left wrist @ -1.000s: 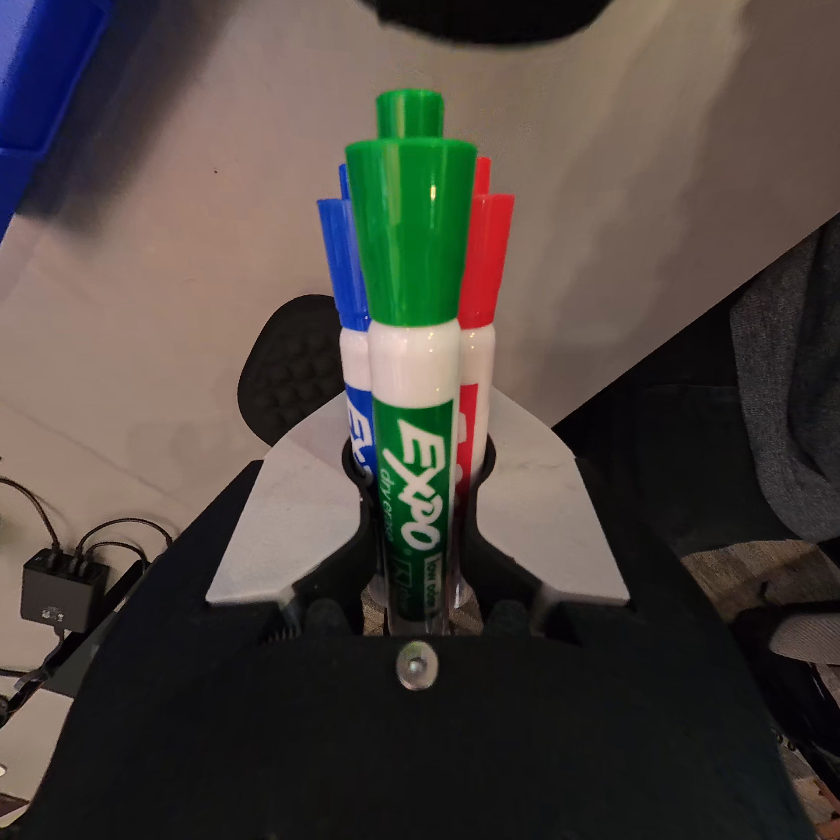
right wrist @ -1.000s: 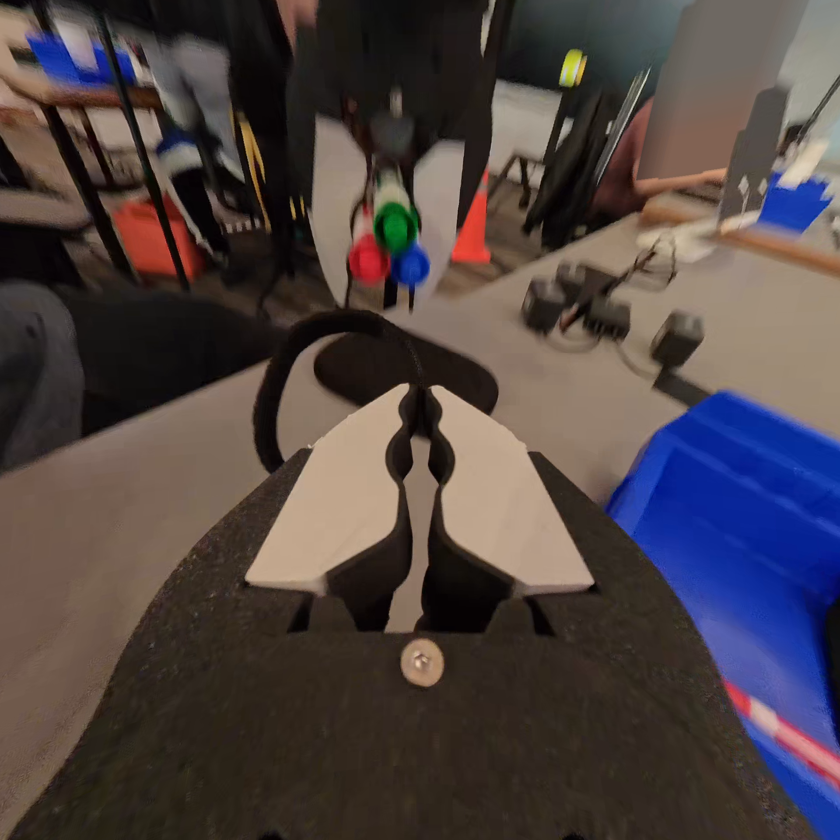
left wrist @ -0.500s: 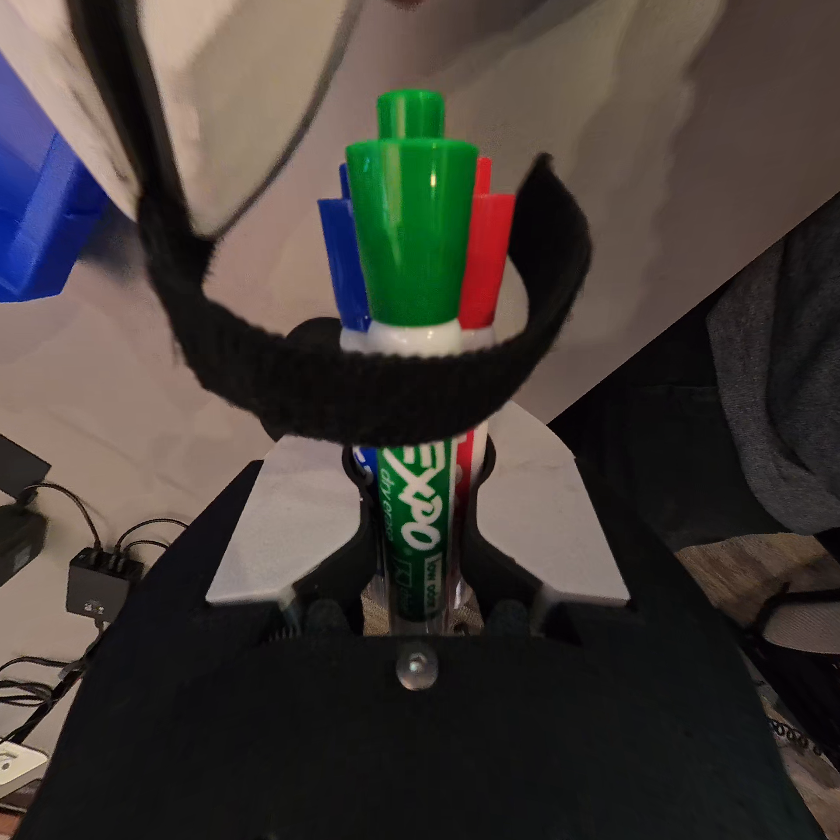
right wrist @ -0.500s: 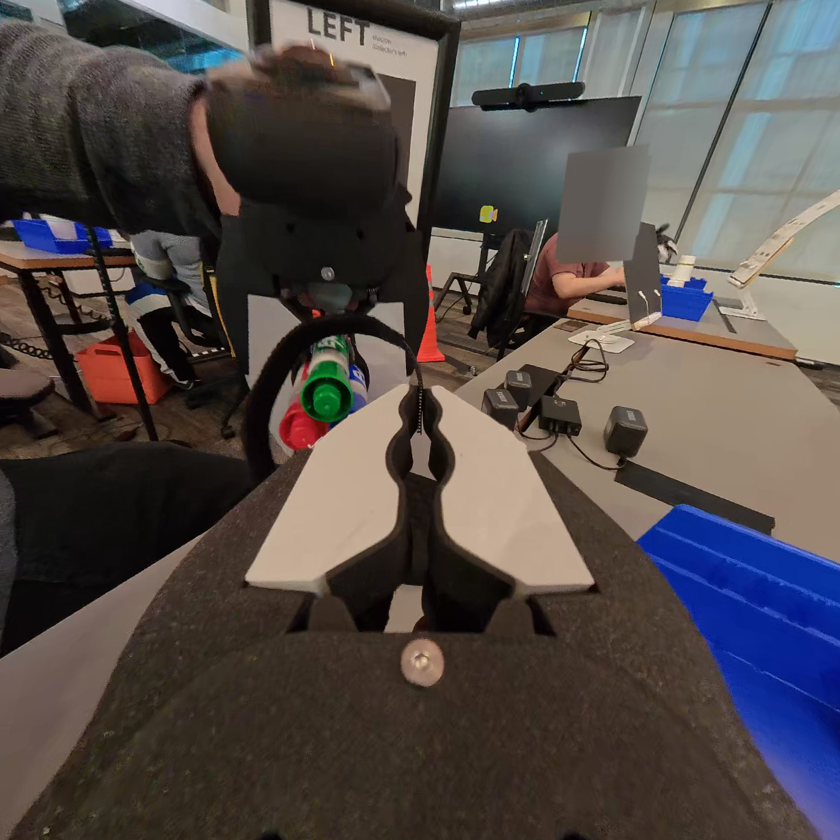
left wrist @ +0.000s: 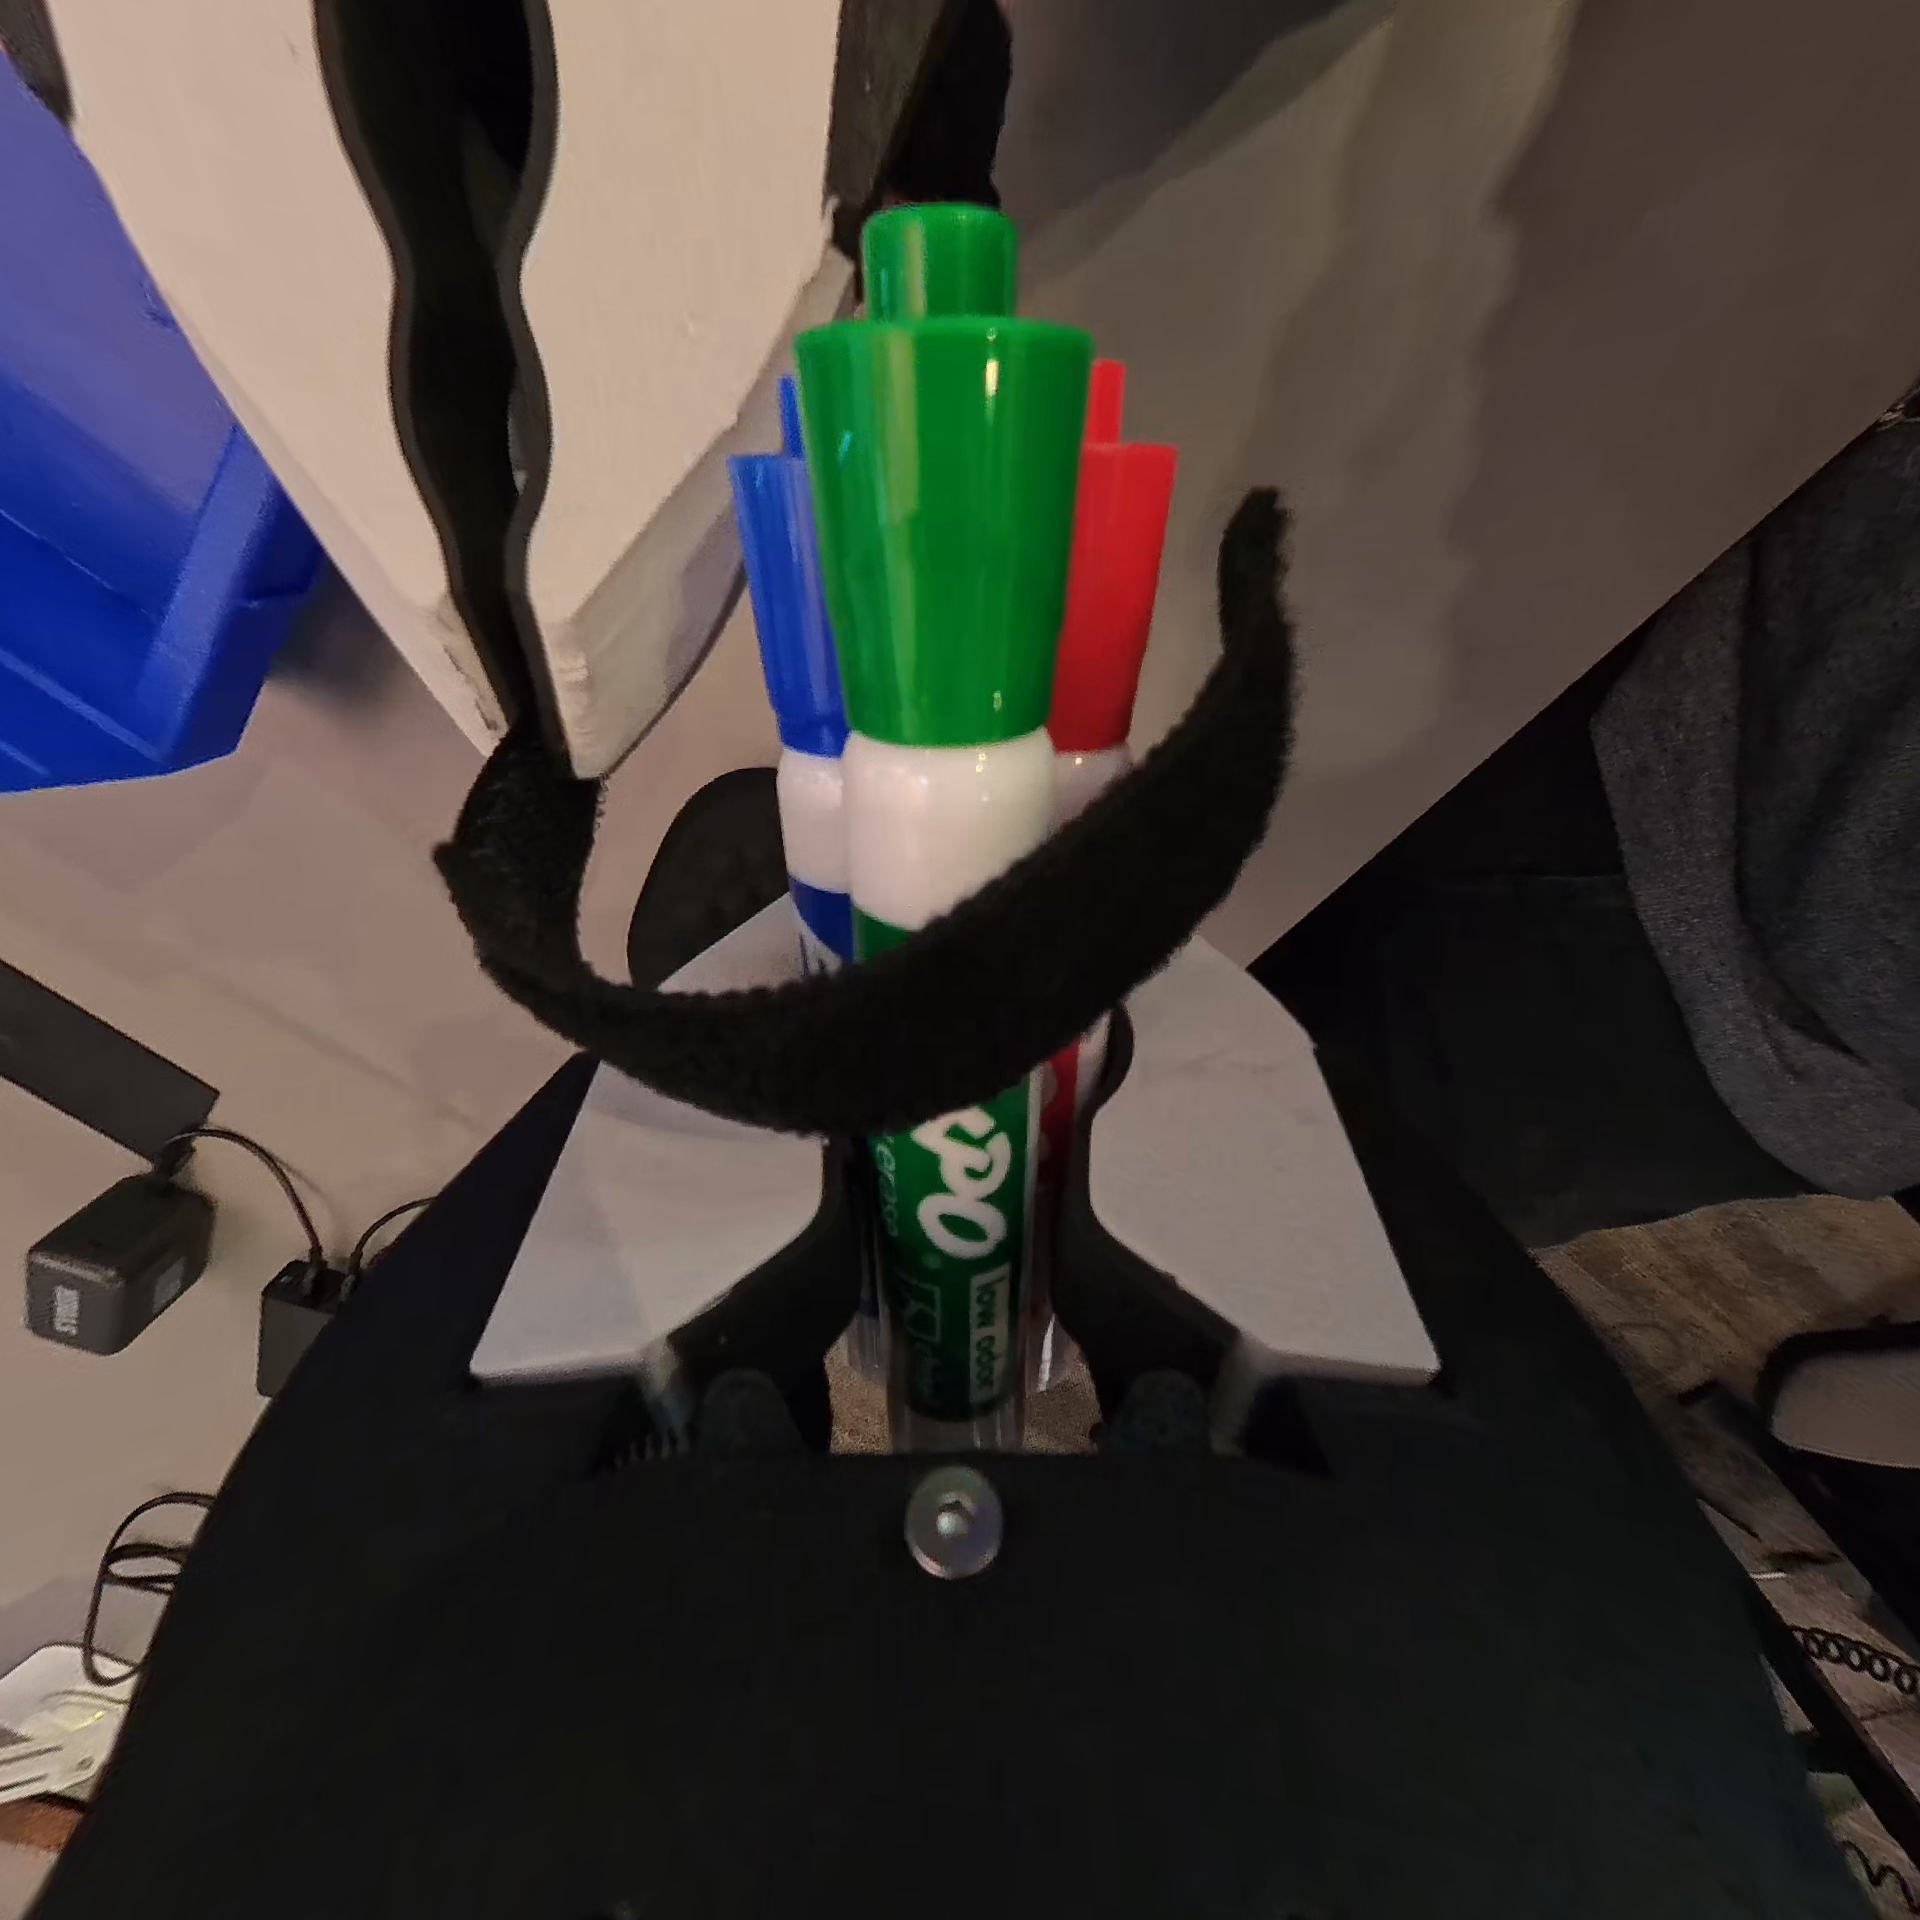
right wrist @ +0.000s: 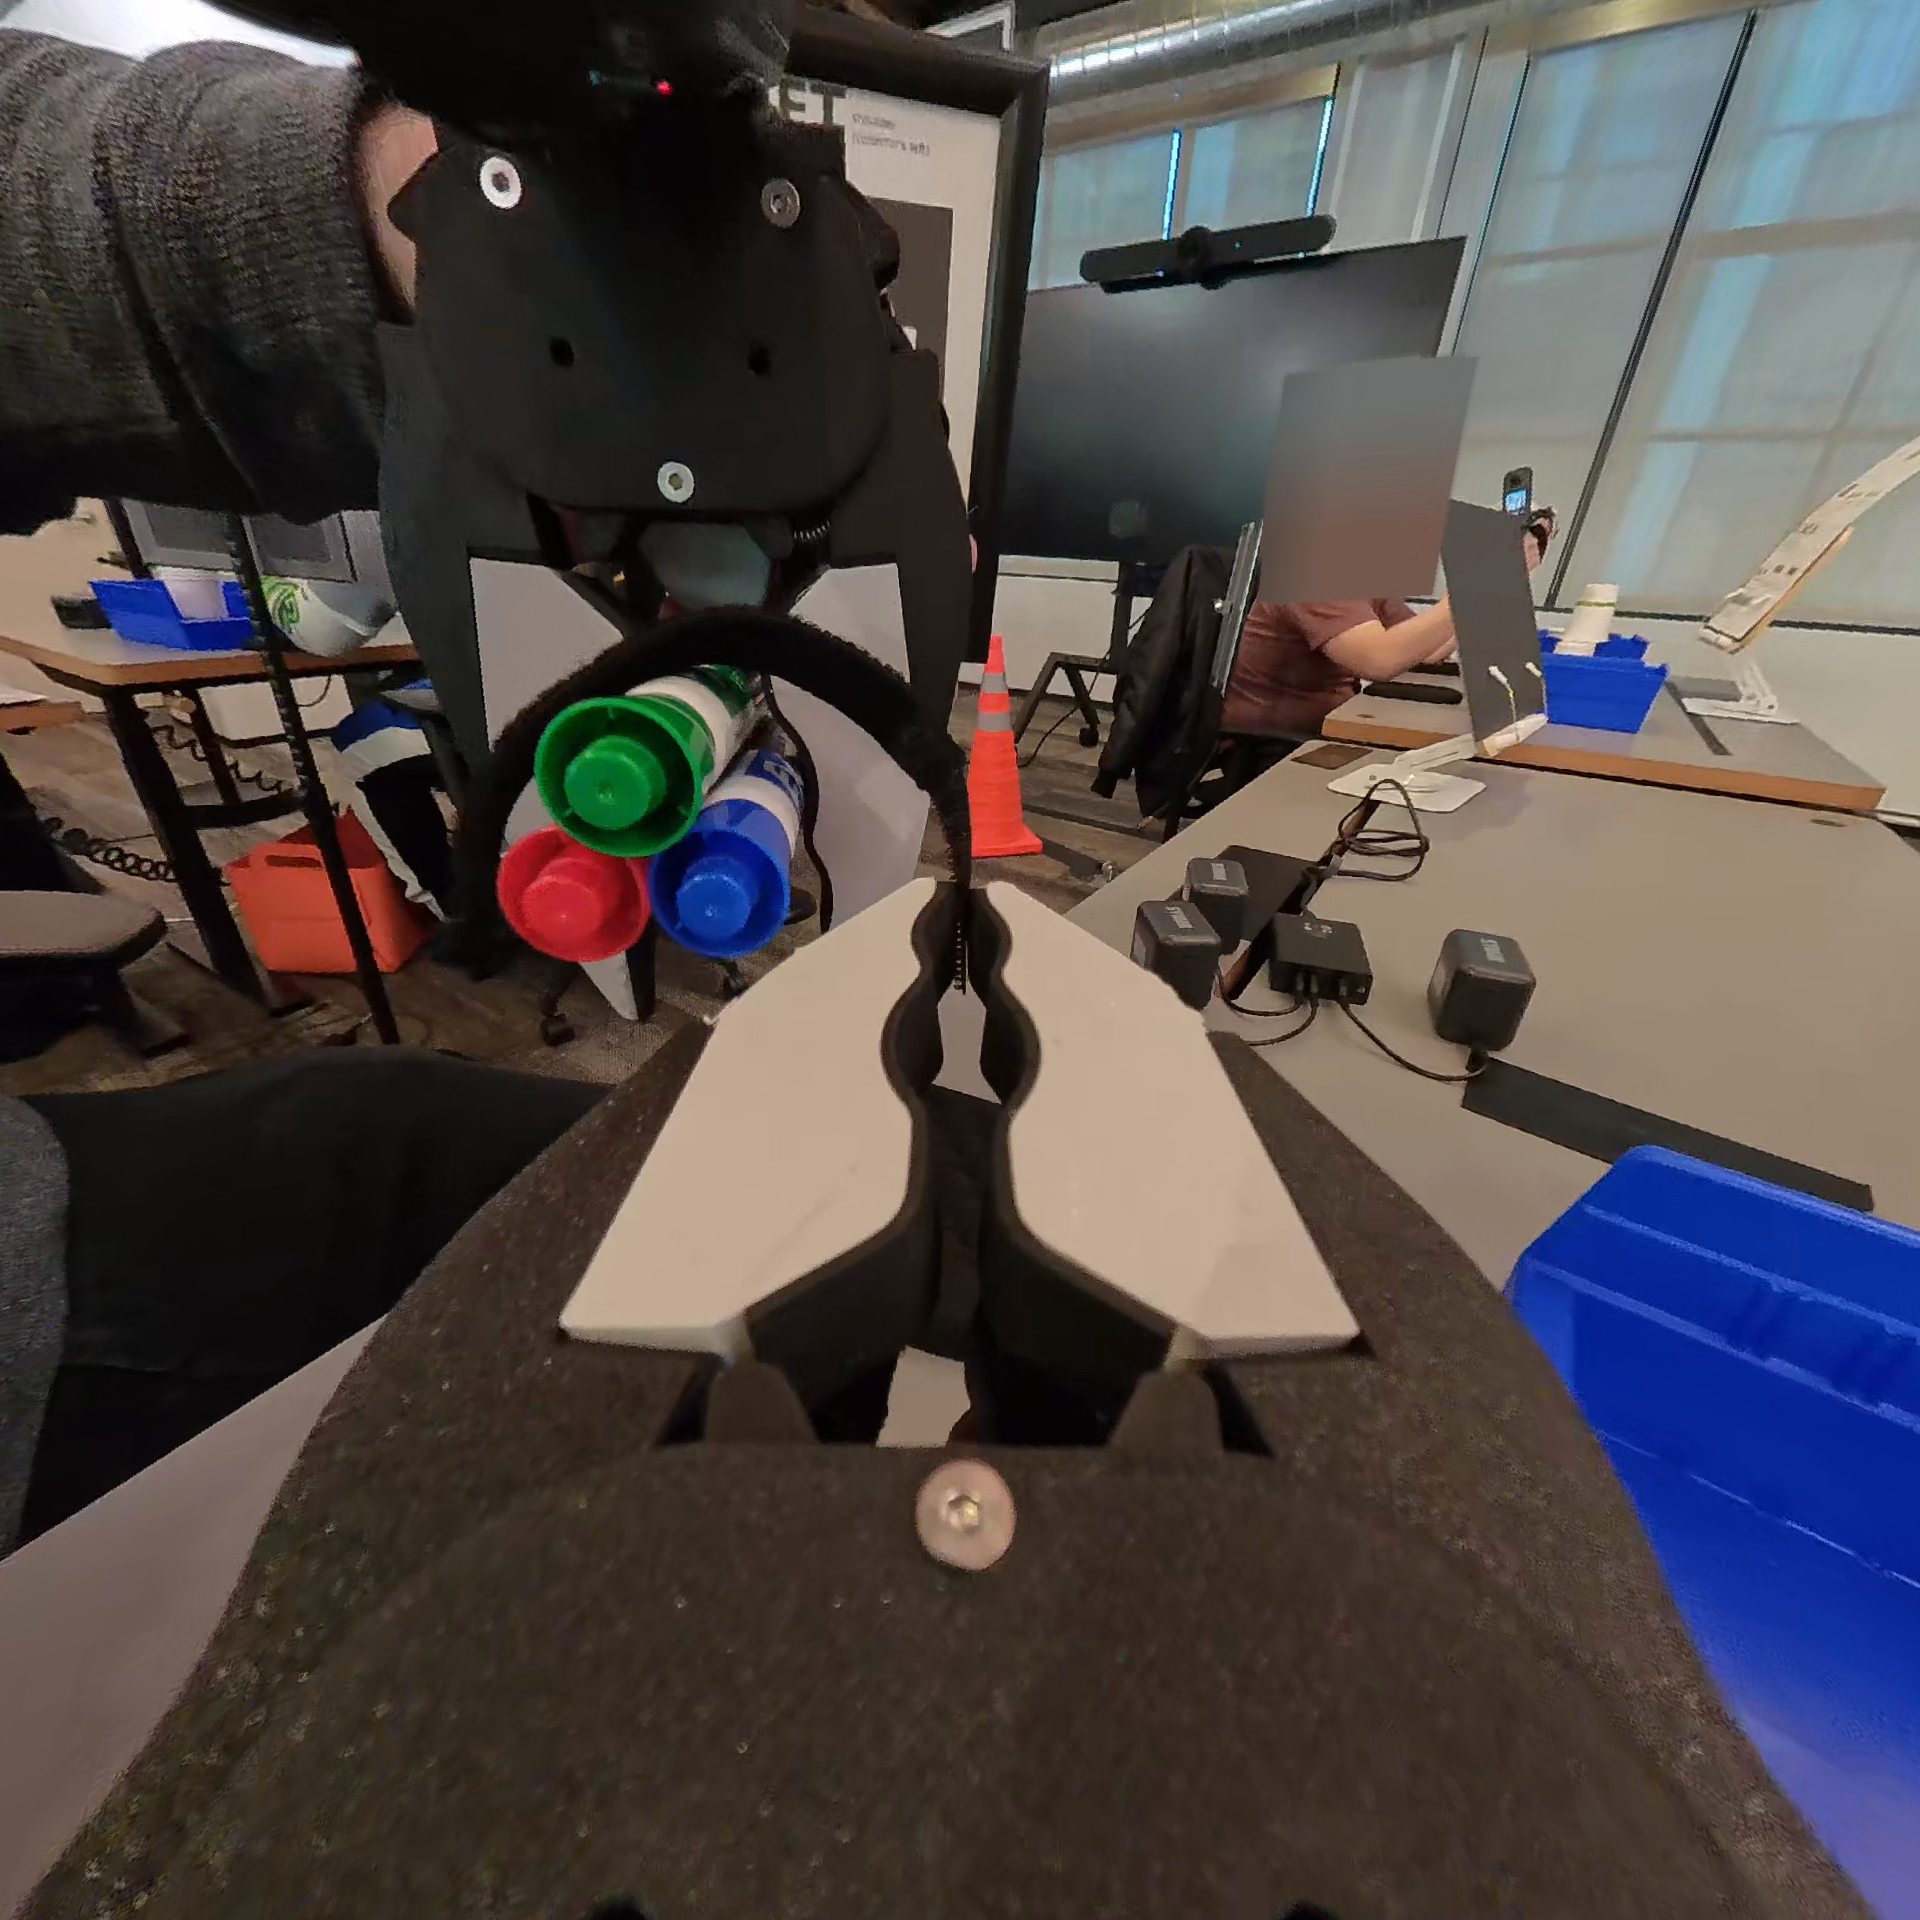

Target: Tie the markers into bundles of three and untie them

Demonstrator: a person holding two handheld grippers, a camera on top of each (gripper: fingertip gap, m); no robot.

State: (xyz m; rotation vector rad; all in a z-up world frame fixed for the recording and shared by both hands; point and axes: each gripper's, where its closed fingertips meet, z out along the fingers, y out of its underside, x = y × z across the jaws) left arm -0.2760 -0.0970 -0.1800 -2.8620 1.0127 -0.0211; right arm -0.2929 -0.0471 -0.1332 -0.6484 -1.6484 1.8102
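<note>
My left gripper point(left wrist: 956, 966) is shut on three markers held side by side: green point(left wrist: 940, 540) in front, blue point(left wrist: 784, 592) on the left, red point(left wrist: 1107, 582) on the right. A black hook-and-loop strap point(left wrist: 831, 1049) curves across the front of the marker barrels just below the caps. My right gripper point(right wrist: 961, 894) is shut on one end of the strap. It also shows at the upper left of the left wrist view point(left wrist: 530, 727). In the right wrist view the strap point(right wrist: 831, 665) arches over the three caps, which point at the camera. Its free end point(left wrist: 1257, 561) sticks up right of the red marker.
A blue bin point(right wrist: 1745, 1403) stands on the grey table point(right wrist: 1662, 935) at the right; it also shows at the left of the left wrist view point(left wrist: 114, 520). Black chargers with cables point(right wrist: 1320, 956) lie farther back. A person's grey sleeve point(right wrist: 156, 260) holds the left gripper. The gap from one gripper's tips to the other's is roughly 8 cm.
The right gripper has lifted the strap off the table and brought it to the markers. The strap loop has slid from the caps down onto the barrels. The left gripper's hold has not changed.
</note>
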